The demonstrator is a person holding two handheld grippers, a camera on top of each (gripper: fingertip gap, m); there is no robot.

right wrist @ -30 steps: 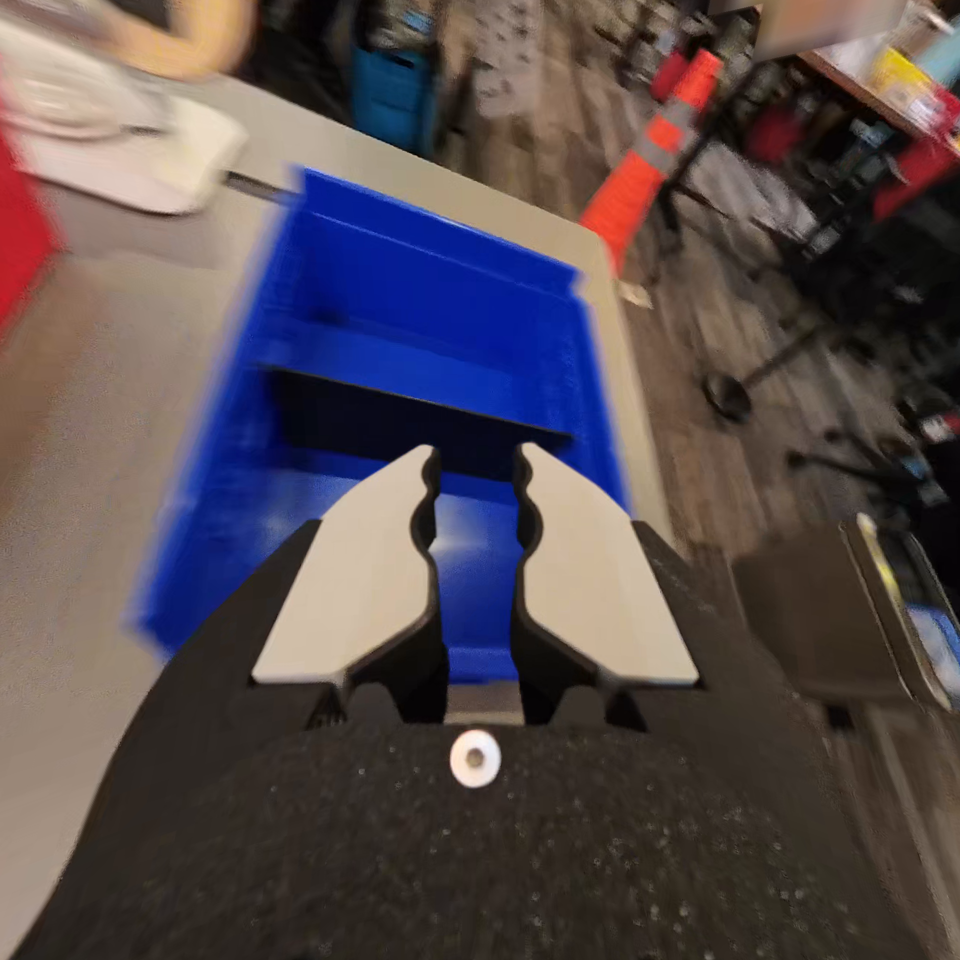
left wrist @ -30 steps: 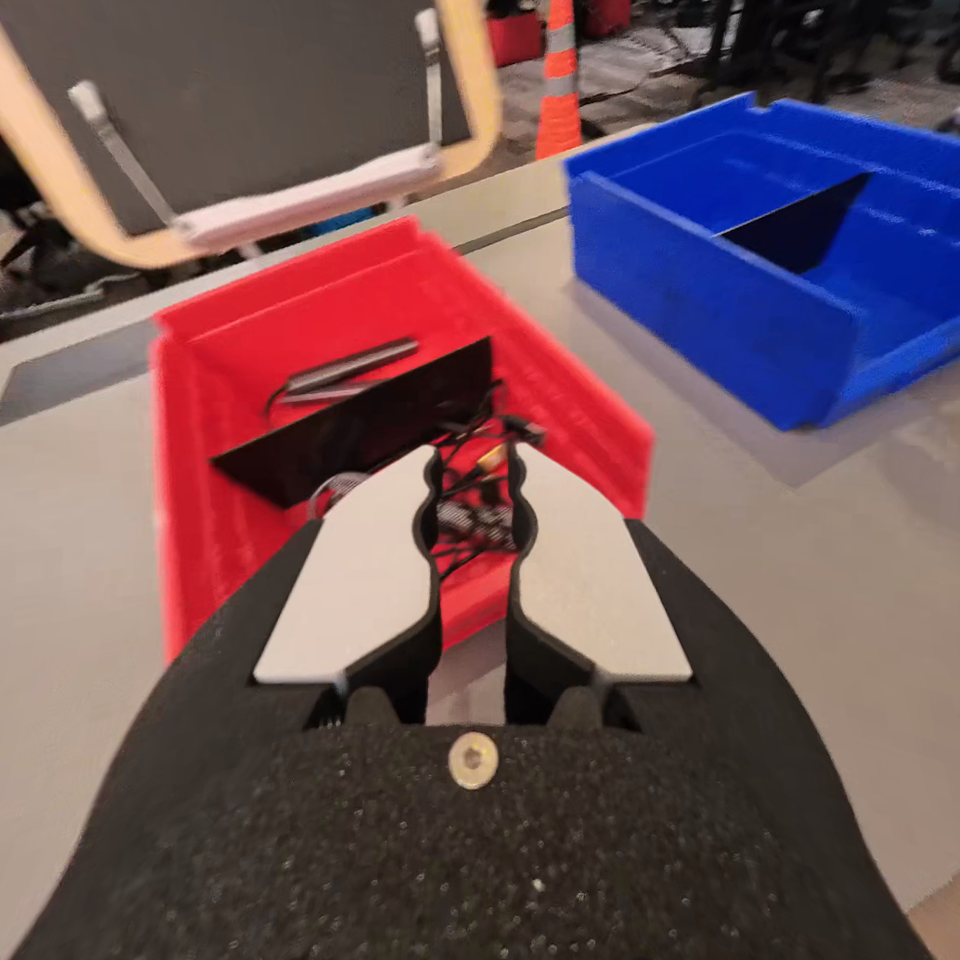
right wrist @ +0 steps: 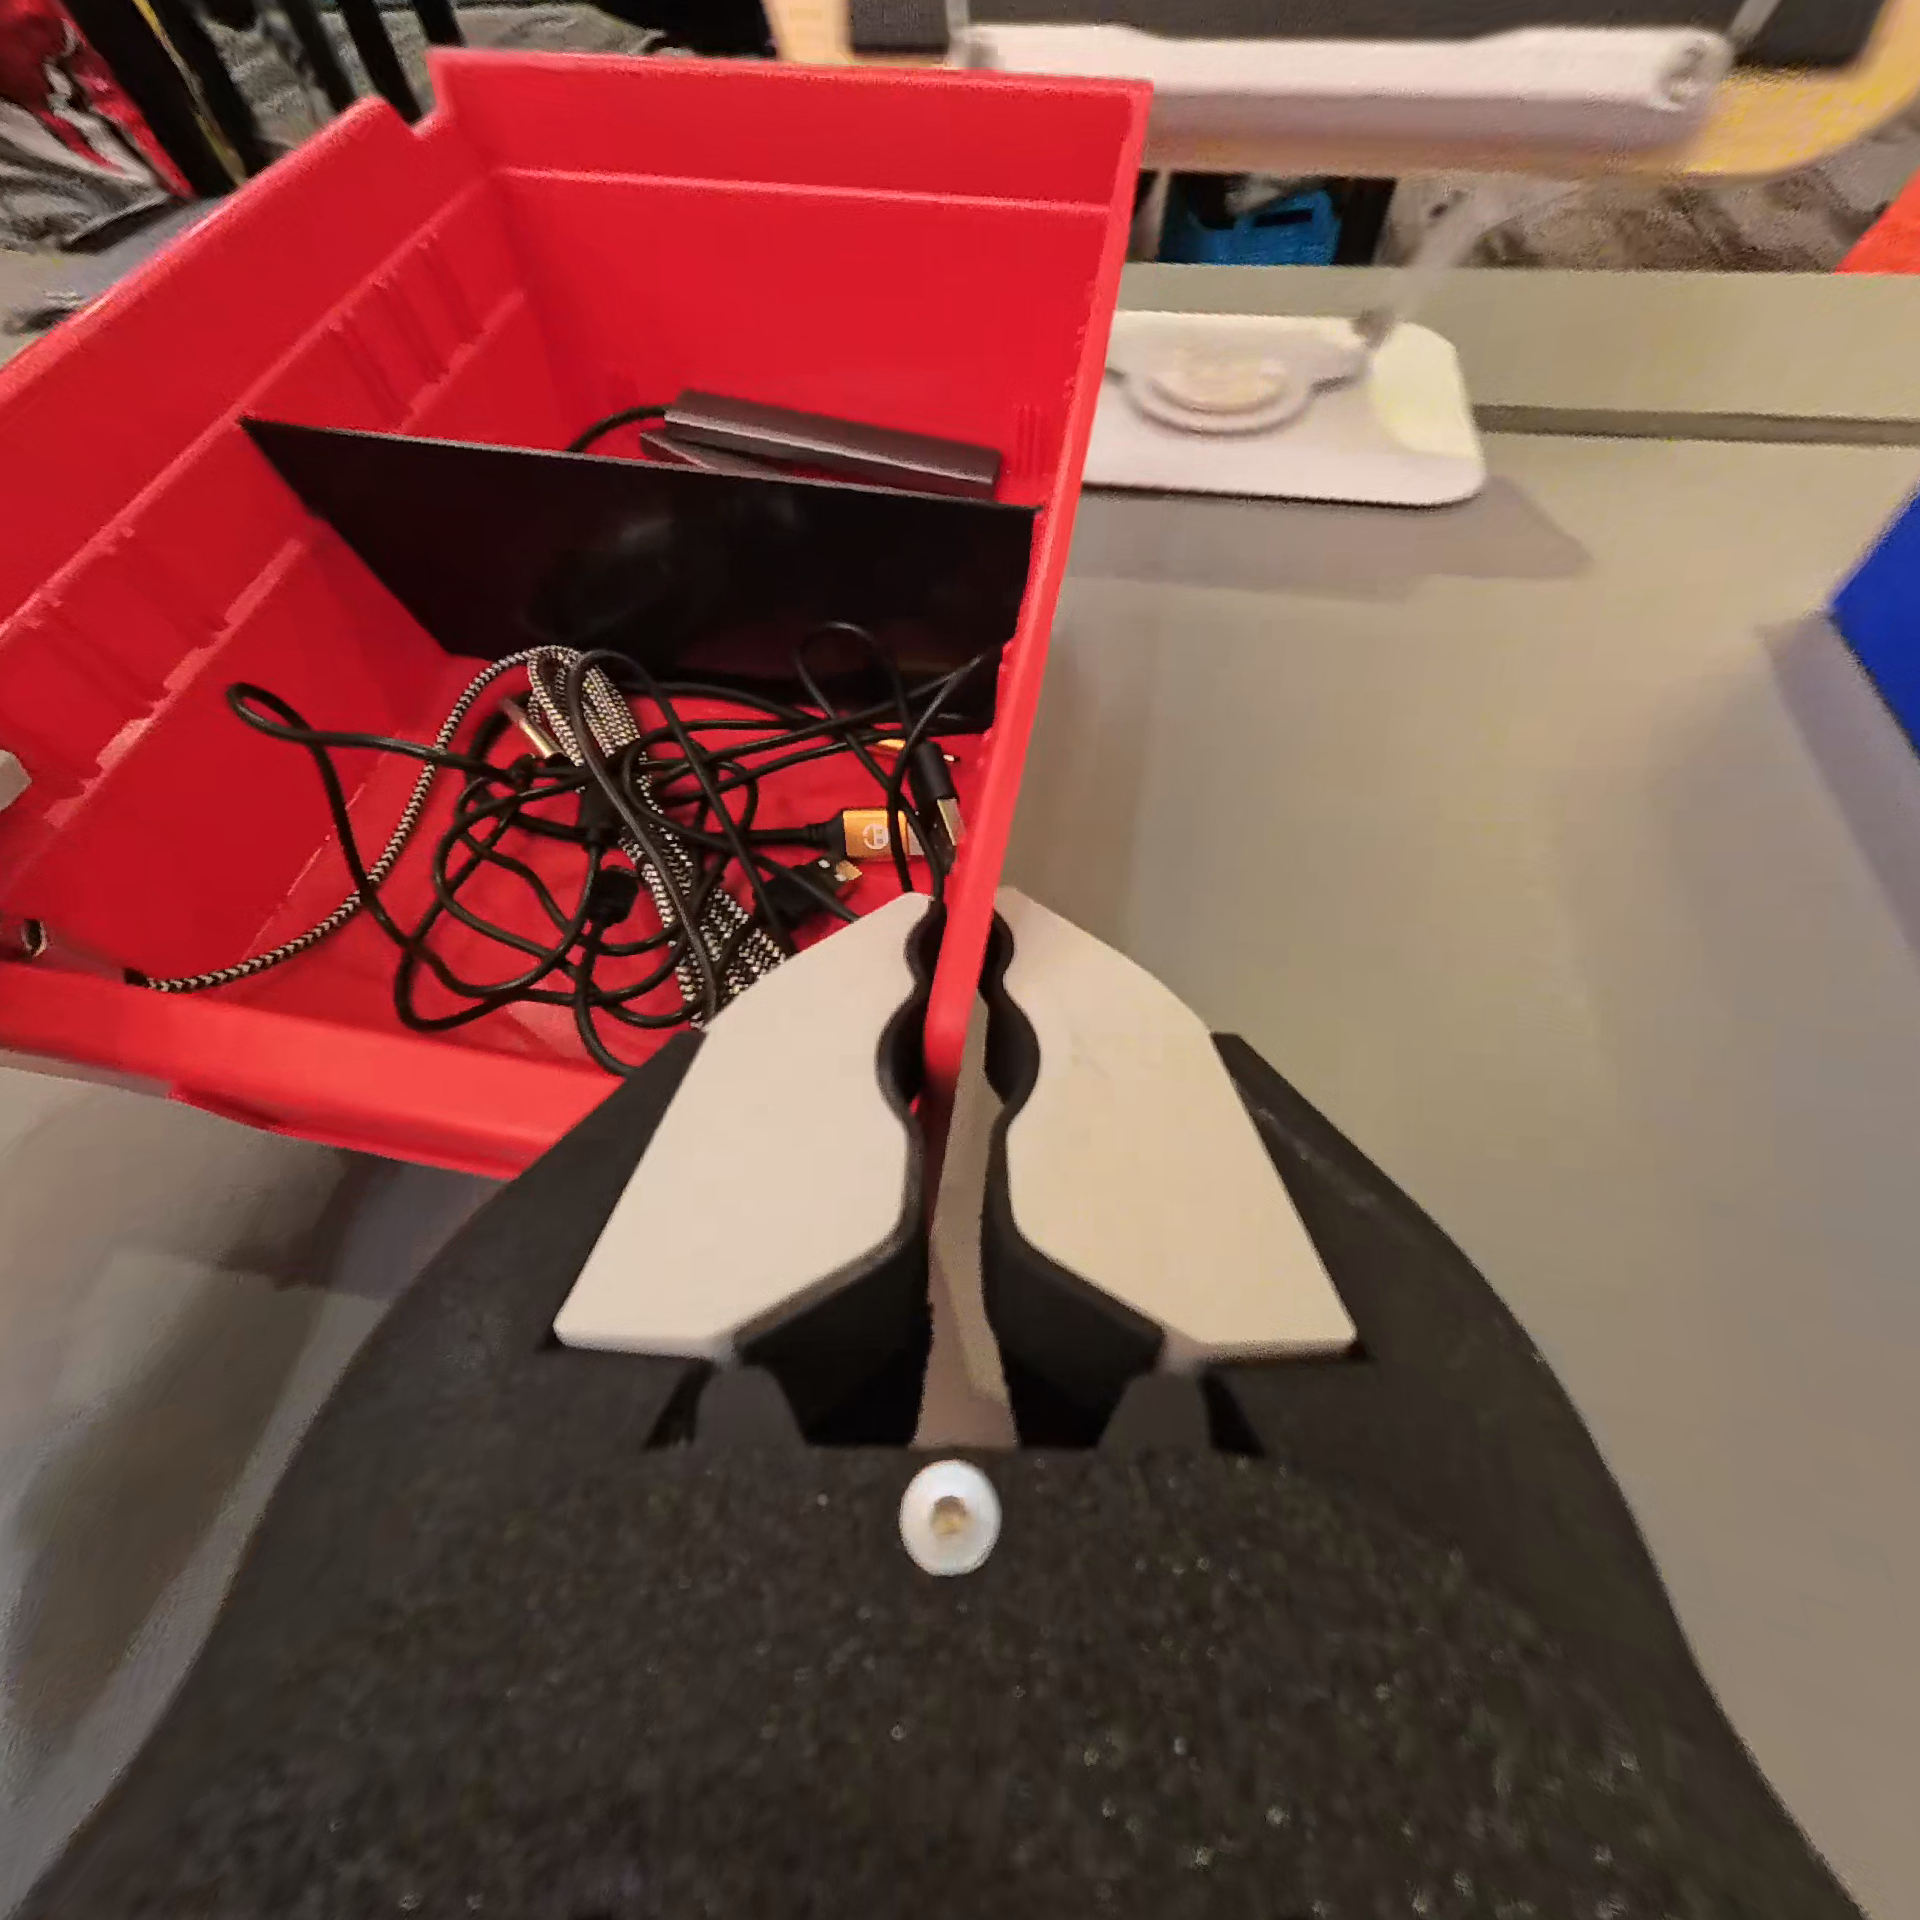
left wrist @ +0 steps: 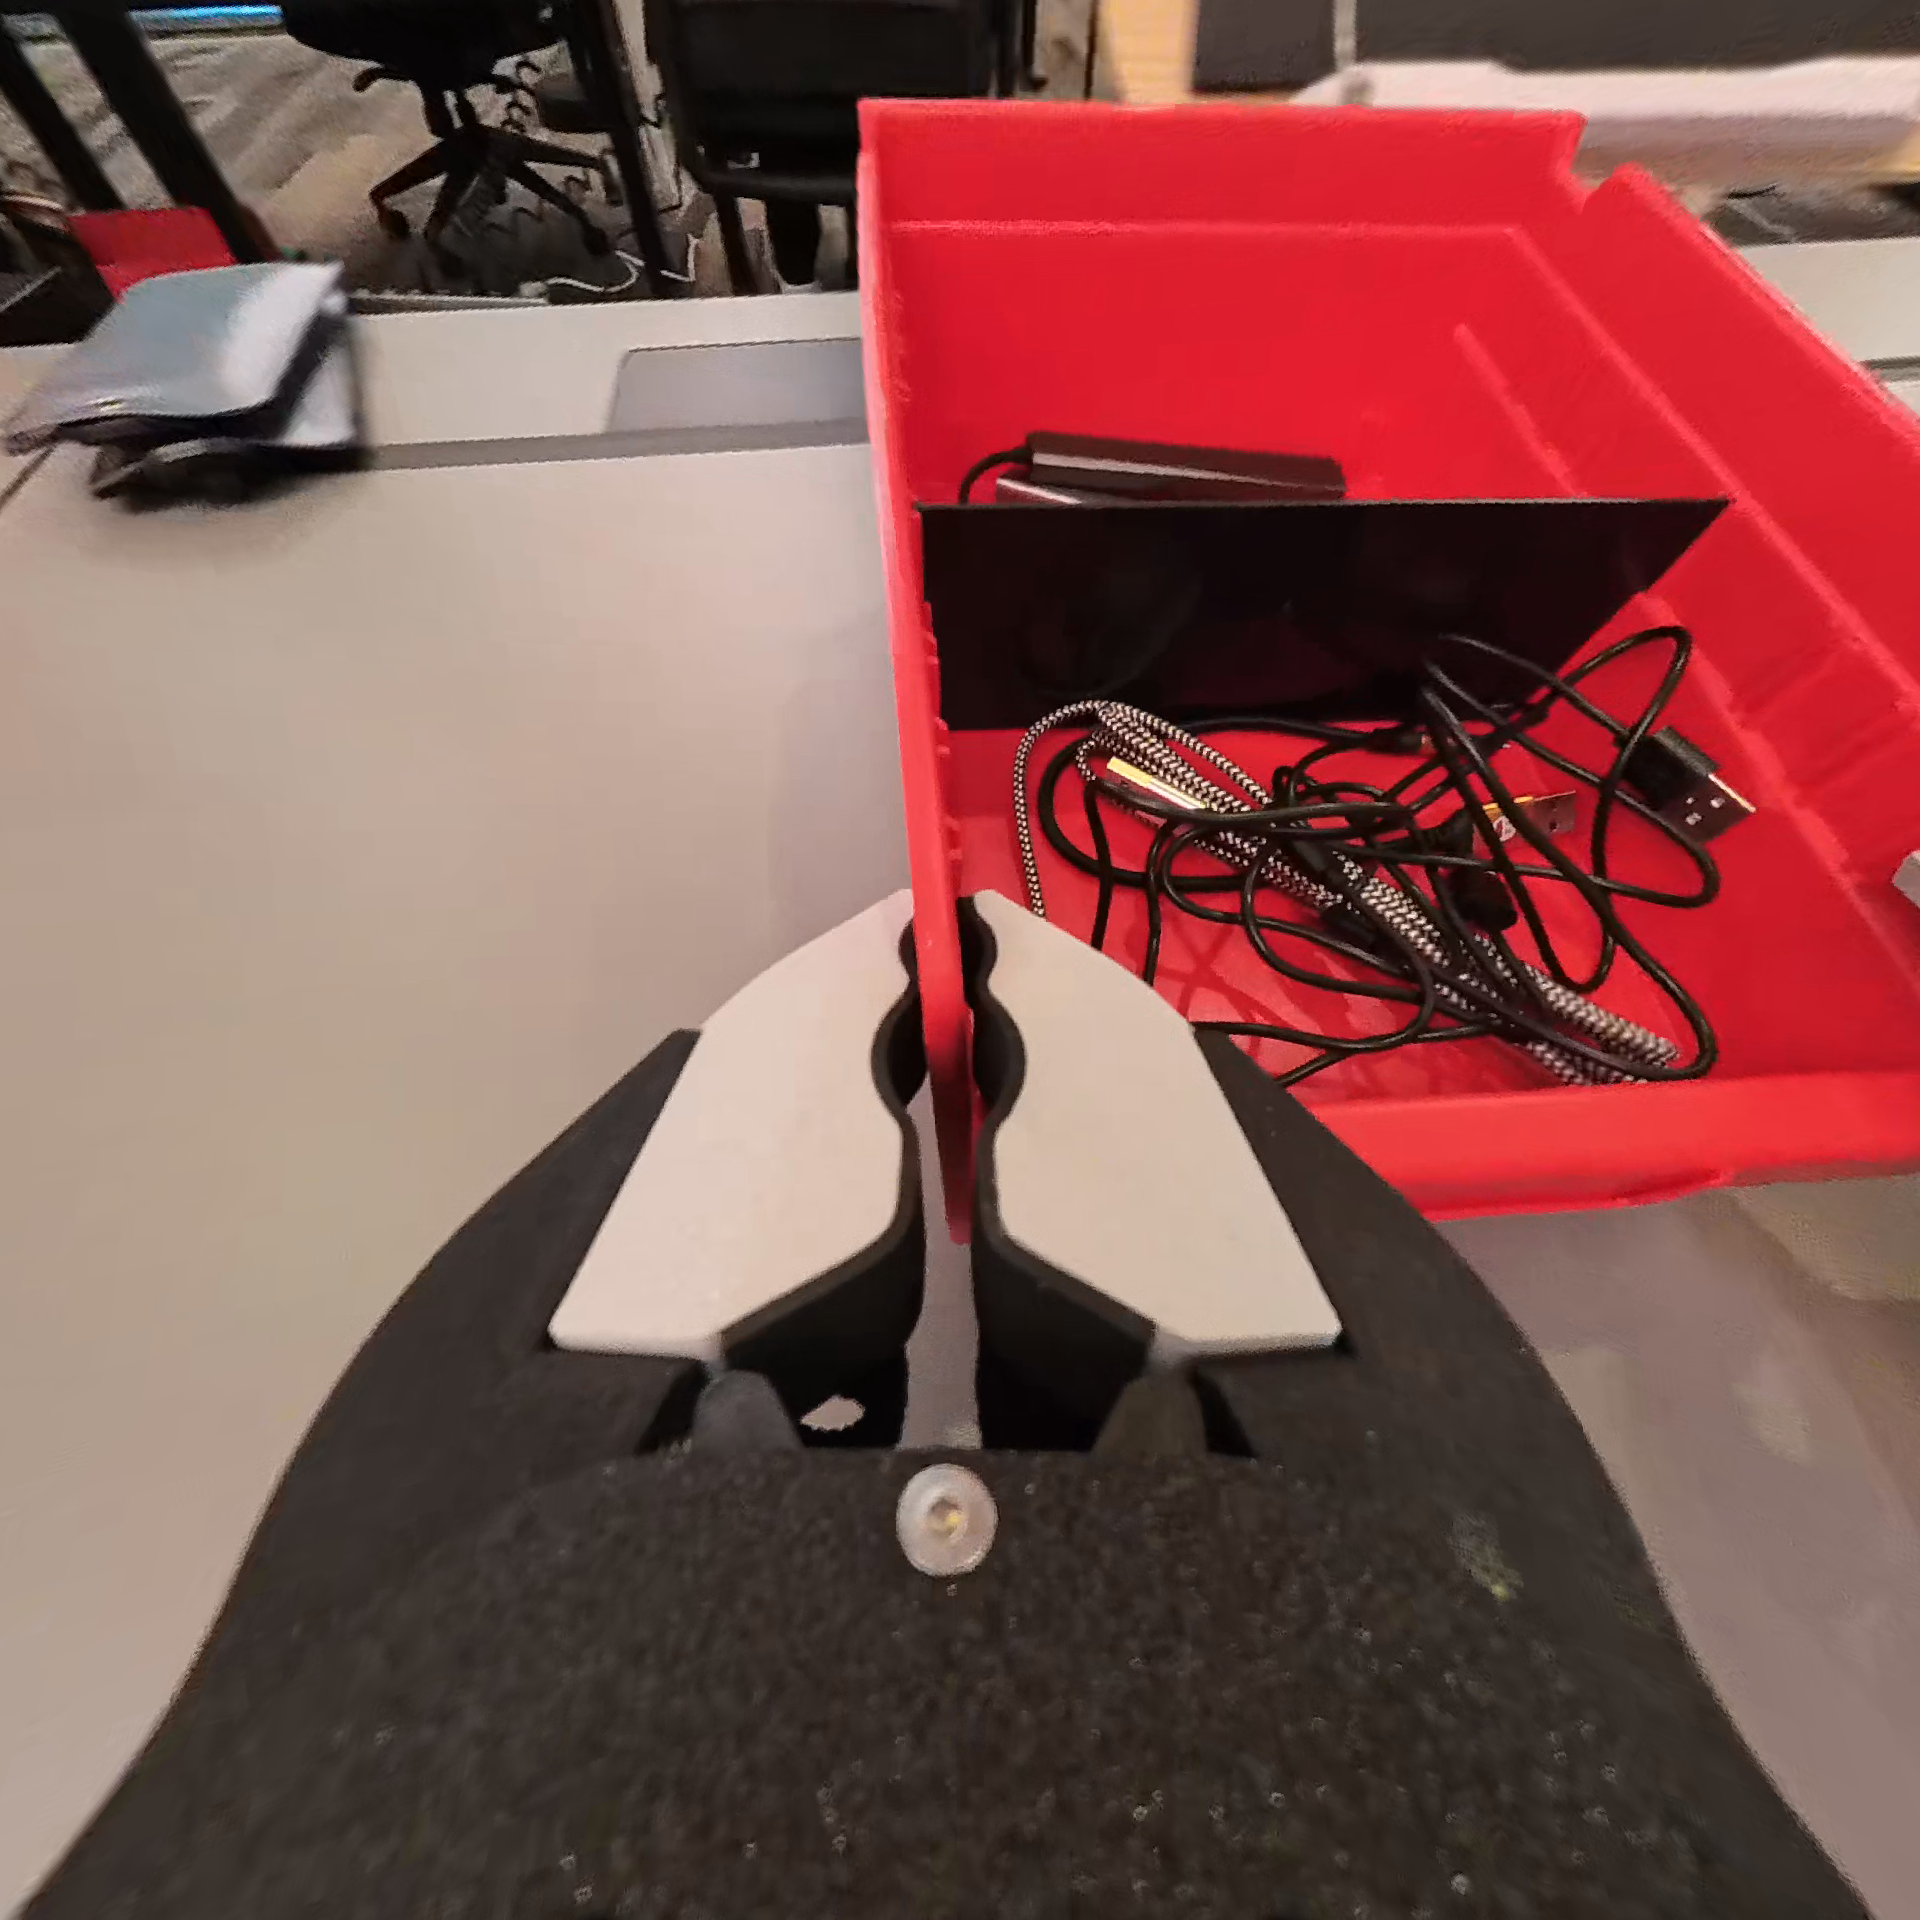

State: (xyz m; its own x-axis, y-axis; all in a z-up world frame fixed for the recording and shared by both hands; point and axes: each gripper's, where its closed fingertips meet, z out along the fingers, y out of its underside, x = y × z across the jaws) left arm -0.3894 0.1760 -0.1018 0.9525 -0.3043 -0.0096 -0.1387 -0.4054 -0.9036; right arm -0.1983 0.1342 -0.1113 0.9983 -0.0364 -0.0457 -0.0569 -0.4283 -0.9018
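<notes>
A red plastic bin stands on a grey table; it also shows in the right wrist view. My left gripper is shut on the bin's left side wall near the front corner. My right gripper is shut on the bin's right side wall near the front corner. A black divider crosses the bin. In front of it lies a tangle of black and braided cables. Behind it lie dark flat devices.
A stack of grey pouches lies at the table's far left. A white lamp base stands right of the bin, and a blue bin's corner shows at the right edge. Office chairs stand beyond the table. The gap from one gripper's tips to the other's is roughly 20 cm.
Both grippers were open, the left in front of the red bin and the right over the blue bin. Now each is shut on a side wall of the red bin.
</notes>
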